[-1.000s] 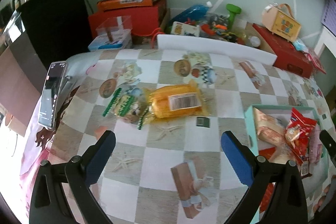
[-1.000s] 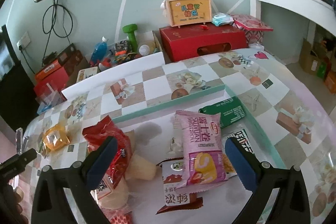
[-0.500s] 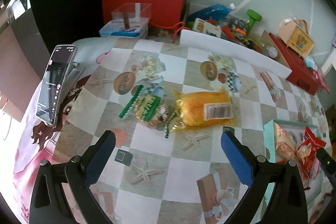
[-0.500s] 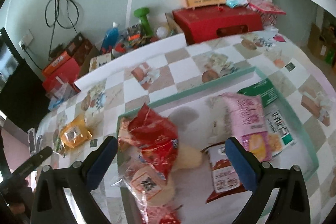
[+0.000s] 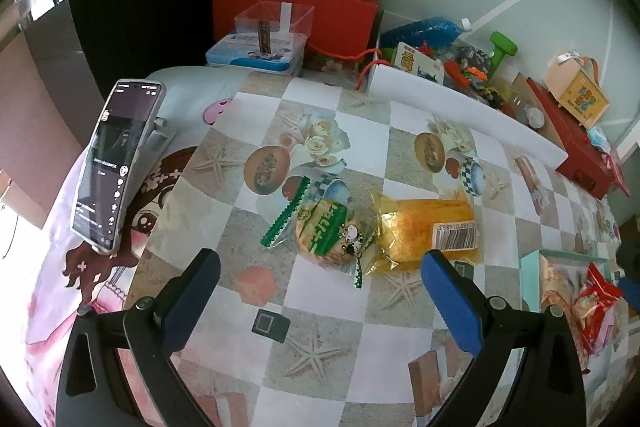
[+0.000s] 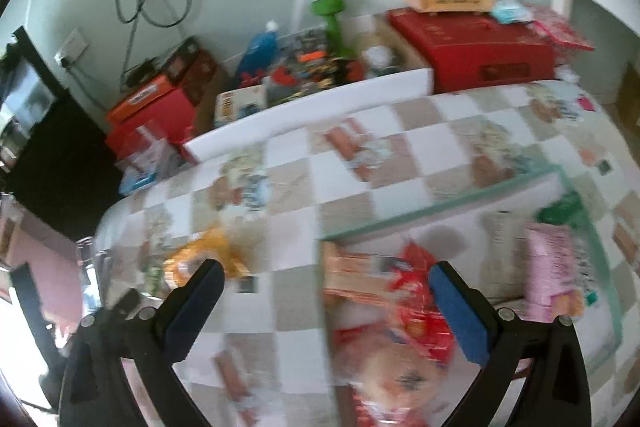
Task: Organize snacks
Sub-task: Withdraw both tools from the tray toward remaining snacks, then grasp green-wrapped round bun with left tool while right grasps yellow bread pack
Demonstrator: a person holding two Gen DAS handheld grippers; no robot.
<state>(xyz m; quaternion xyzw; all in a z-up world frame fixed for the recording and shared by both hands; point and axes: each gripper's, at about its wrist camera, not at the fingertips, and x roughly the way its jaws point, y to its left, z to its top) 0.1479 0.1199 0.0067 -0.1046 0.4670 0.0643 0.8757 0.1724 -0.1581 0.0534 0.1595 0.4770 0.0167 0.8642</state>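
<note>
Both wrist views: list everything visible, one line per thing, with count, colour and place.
Green-wrapped round snack: 1, green and tan, table centre.
Yellow snack pack: 1, yellow, touching the round snack's right side.
Tray: 1, teal rim, table right, holding red, pink, green and tan packs.
Phone: 1, dark, propped at table's left edge.
Red boxes: several, behind table.
Green dumbbell: 1, by wall.
Left gripper: 1, black with blue pads, open.
Right gripper: 1, same, open.
</note>
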